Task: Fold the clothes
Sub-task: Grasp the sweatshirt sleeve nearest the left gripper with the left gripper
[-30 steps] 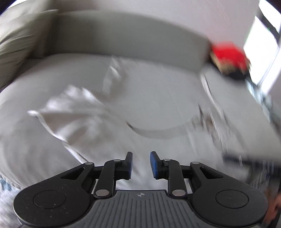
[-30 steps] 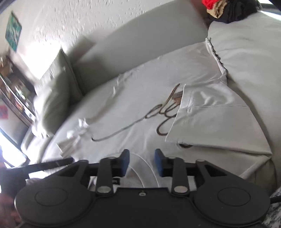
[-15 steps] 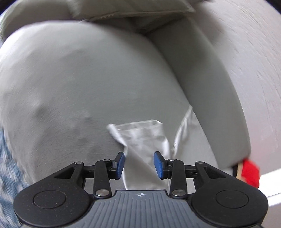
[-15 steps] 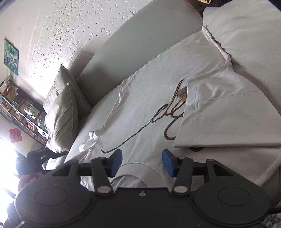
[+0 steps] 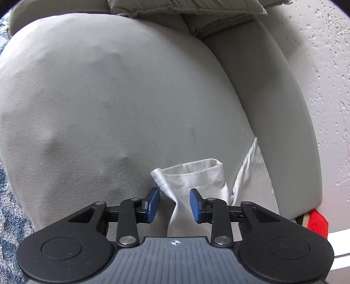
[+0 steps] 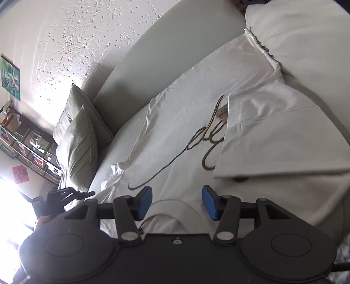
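Note:
A white T-shirt with dark script lettering lies spread on the grey sofa seat. Its right sleeve is folded in over the chest. In the left wrist view the other sleeve lies twisted on the seat, cuff end open. My left gripper straddles the narrow twisted part; its jaws are closing, and the blue pads stand clear of the cloth on both sides. My right gripper is open over the shirt's neckline, holding nothing.
Grey cushions lean at the sofa's far end, seen also as cushions in the left view. A red item shows past the backrest. A cluttered shelf stands by the wall. Patterned carpet lies beside the sofa.
The left gripper swung and rolled from over the shirt to the sleeve end, its jaws widening and then narrowing around the cloth. The right jaws opened wider and stayed in place.

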`<action>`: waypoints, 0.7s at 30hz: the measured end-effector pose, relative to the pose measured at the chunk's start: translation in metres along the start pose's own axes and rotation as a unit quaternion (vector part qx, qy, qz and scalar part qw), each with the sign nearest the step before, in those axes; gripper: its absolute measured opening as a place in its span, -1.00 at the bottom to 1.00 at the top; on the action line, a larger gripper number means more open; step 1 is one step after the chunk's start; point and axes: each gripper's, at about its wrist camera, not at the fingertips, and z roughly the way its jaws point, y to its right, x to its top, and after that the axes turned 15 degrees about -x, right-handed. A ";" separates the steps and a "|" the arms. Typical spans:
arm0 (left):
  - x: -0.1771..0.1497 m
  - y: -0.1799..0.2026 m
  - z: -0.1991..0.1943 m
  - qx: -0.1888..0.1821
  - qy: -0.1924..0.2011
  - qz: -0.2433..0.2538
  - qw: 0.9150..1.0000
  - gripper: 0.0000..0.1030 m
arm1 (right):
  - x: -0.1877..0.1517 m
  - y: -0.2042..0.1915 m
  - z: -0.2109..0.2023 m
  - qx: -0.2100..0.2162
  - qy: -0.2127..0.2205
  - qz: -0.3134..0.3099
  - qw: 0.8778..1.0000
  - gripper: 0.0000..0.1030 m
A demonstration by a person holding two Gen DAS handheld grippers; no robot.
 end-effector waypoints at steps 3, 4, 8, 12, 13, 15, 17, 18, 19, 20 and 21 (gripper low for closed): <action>0.003 -0.001 0.003 0.007 -0.005 0.001 1.000 -0.73 | -0.005 -0.002 -0.009 0.000 -0.003 -0.004 1.000 -0.03; 0.003 -0.001 0.003 0.009 -0.003 -0.001 1.000 -0.79 | -0.007 -0.003 -0.011 0.000 -0.002 -0.008 1.000 -0.03; -0.004 0.012 -0.004 0.017 0.022 0.035 0.999 -1.00 | -0.007 -0.006 -0.014 0.001 0.009 -0.018 1.000 -0.03; -0.026 0.057 -0.013 0.037 0.045 0.179 0.982 -1.00 | -0.005 -0.001 -0.015 -0.004 0.022 -0.006 1.000 -0.03; -0.035 0.071 -0.013 0.043 0.048 0.225 0.972 -1.00 | -0.004 0.001 -0.015 -0.008 0.025 -0.002 1.000 -0.03; -0.056 0.098 -0.014 0.053 0.052 0.317 0.946 -1.00 | -0.003 0.007 -0.014 -0.013 0.025 0.011 1.000 -0.03; -0.081 0.125 -0.014 0.059 0.048 0.411 0.909 -1.00 | -0.002 0.014 -0.012 -0.014 0.021 0.026 0.999 -0.03; -0.097 0.137 -0.013 0.059 0.044 0.450 0.890 -1.00 | -0.001 0.018 -0.011 -0.011 0.019 0.034 0.999 -0.03; -0.113 0.149 -0.010 0.057 0.039 0.486 0.871 -1.00 | 0.000 0.021 -0.011 -0.008 0.018 0.040 0.999 -0.03; -0.131 0.156 -0.006 0.054 0.029 0.518 0.853 -1.00 | 0.000 0.024 -0.011 -0.007 0.018 0.044 0.999 -0.03; -0.150 0.161 -0.002 0.051 0.016 0.546 0.836 -1.00 | 0.001 0.025 -0.012 -0.006 0.018 0.046 0.999 -0.03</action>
